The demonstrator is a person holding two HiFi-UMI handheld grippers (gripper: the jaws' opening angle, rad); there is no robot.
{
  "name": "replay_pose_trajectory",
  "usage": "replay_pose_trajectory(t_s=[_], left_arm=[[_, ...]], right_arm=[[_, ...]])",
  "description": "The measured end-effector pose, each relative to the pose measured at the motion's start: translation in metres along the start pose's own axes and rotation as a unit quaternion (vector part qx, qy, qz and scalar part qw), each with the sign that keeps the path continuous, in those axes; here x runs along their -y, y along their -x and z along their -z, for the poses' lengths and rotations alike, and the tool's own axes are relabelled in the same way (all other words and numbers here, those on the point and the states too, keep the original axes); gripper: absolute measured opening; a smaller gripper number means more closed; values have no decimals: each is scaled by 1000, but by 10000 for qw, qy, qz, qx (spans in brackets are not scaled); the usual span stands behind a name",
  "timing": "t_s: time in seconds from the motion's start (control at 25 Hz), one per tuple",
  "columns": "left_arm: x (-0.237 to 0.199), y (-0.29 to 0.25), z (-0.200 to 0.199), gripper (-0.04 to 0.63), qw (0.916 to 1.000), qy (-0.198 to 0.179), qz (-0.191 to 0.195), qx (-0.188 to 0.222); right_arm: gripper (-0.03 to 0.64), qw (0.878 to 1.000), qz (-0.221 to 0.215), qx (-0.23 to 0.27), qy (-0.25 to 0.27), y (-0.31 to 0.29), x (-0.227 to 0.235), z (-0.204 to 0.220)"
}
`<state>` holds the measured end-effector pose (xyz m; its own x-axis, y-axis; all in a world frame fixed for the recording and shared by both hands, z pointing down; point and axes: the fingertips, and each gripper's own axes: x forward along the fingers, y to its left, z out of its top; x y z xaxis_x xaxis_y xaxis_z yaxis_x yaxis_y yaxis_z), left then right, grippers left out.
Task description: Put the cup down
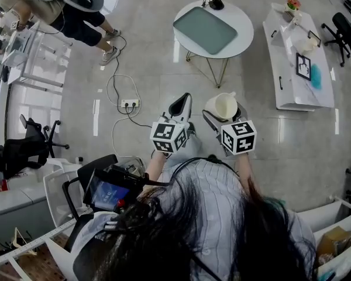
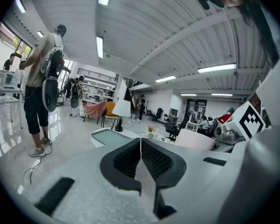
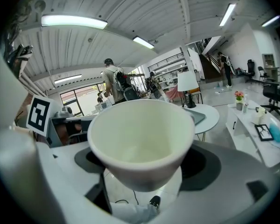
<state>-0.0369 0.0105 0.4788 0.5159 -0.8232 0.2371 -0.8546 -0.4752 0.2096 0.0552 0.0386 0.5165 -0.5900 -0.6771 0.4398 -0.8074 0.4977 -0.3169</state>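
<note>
Spreading beneath everything, the glossy grey tiled floor (image 1: pixel 152 51) carries a round white table (image 1: pixel 240 16) on thin metal legs, topped by a flat grey-green tray (image 1: pixel 205 30) with rounded corners. Both grippers hang over the floor, short of the table. The right gripper (image 1: pixel 225 115) clamps its dark padded jaws on a smooth, cream-white cup (image 3: pixel 140 143), round-rimmed and tapering to its base. The left gripper (image 1: pixel 183 103) has its ribbed black pads pressed together, holding nothing.
</note>
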Motion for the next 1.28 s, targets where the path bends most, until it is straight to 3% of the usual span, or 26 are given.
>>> replay_pose_trajectory(t_s=[0.92, 1.28], left_arm=[[-126, -83, -50, 17, 9989, -226, 421, -14], [-140, -86, -39, 17, 9986, 87, 512, -101]], right_arm=[[423, 9991, 408, 29, -83, -130, 8, -77], [423, 9987, 480, -90, -149, -142, 2, -78]])
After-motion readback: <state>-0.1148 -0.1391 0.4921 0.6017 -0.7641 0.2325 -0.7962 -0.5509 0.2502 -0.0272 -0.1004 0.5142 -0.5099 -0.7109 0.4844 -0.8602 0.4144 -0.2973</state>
